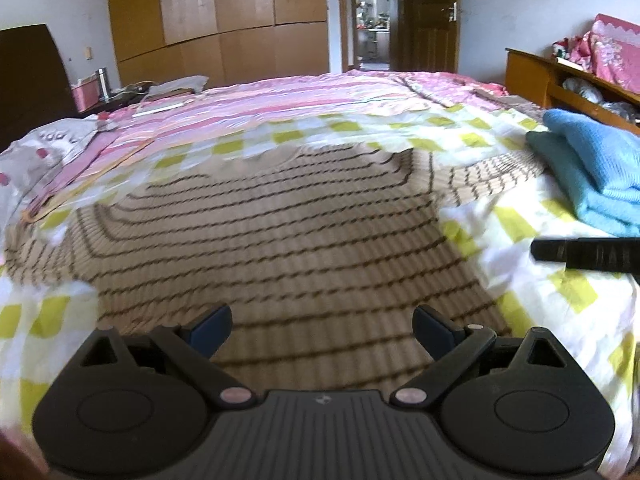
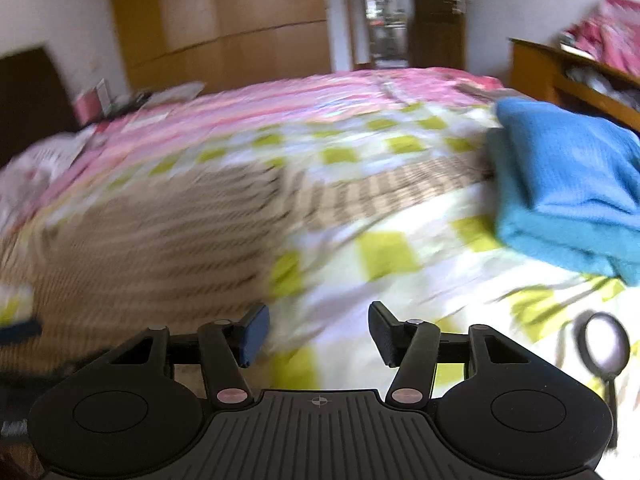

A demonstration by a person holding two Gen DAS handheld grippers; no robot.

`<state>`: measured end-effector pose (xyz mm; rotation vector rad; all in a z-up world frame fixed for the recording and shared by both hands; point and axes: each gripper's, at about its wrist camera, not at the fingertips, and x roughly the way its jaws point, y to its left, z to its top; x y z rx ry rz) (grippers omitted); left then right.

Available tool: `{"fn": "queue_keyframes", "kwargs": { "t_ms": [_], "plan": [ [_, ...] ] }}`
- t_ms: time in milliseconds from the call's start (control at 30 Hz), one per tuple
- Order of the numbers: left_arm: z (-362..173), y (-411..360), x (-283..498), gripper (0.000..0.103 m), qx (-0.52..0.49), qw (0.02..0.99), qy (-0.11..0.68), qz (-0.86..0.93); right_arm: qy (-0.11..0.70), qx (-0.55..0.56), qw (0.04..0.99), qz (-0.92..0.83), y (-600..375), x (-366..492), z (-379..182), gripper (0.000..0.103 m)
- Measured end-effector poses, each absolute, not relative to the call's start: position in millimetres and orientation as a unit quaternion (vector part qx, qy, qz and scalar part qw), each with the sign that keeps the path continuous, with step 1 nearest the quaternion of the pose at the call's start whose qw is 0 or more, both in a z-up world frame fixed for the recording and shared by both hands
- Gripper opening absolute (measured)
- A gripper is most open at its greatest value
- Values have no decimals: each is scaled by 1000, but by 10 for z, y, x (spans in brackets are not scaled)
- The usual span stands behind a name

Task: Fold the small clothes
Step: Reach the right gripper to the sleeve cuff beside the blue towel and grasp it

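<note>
Left wrist view, left to right. A grey spotted pillow [image 1: 36, 152] lies at the left edge of the frame, beside the pink striped sheet [image 1: 280, 92] that covers the upper centre. Below it, a green-and-white checked cover [image 1: 560, 280] serves as the work surface. The striped beige garment [image 1: 280, 232] lies spread flat across the centre of the frame, one sleeve reaching toward the right; this layout exposes its edges for folding. The left gripper [image 1: 322, 330] sits at the bottom centre, directly above the garment's near edge, jaws spread wide with nothing between them. This position suits a grasp on the hem. At the right edge, a folded blue garment [image 1: 592, 168] rests clear of the work area, probably a finished item set aside. A dark finger of the other gripper enters just below it.

Right wrist view, left to right. This view is motion-blurred. The beige garment fills the left half of the frame. The right gripper [image 2: 319, 330] sits at bottom centre over the checked cover, just beside the garment's right border, jaws apart and empty. The blue garment occupies the upper right. A small round mirror-like object [image 2: 604, 350] lies at lower right; its identity cannot be determined.
</note>
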<state>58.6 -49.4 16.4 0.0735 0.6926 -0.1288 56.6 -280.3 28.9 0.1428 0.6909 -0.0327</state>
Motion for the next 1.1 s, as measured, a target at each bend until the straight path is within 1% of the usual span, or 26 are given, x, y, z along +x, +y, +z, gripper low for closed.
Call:
{"fn": "queue_keyframes", "kwargs": {
  "t_ms": [133,233,300,500,567,600,767,933,1000,1033,1100],
  "plan": [
    [186,-630,783,102,33,939,334,-75,319,103,941,-47,-3209,878,328,51],
    [201,-739,945,102,27,944,321,-76,315,146,936,-62,-3487,1192,282,48],
    [202,-819,1073,101,24,946,315,-77,315,174,929,-82,-3650,1426,216,45],
    [173,-1063,1422,102,20,951,299,-78,316,245,904,-150,-4057,1947,14,44],
    [157,-1108,1512,102,16,952,296,-80,316,267,893,-175,-4157,2060,-71,41],
    [147,-1126,1545,102,13,952,295,-81,314,273,890,-184,-4182,2103,-104,41],
    [101,-1179,1640,102,2,951,299,-85,298,279,889,-207,-4222,2276,-192,41],
    [51,-1167,1644,102,1,949,303,-85,311,275,881,-227,-4218,2475,-283,42],
    [40,-1149,1636,102,0,949,305,-85,317,261,882,-230,-4161,2544,-290,44],
    [33,-1137,1633,102,-1,948,306,-84,322,248,885,-229,-4121,2591,-298,43],
    [34,-1110,1618,102,-1,948,307,-85,328,227,889,-226,-4071,2635,-300,34]
  ]
}}
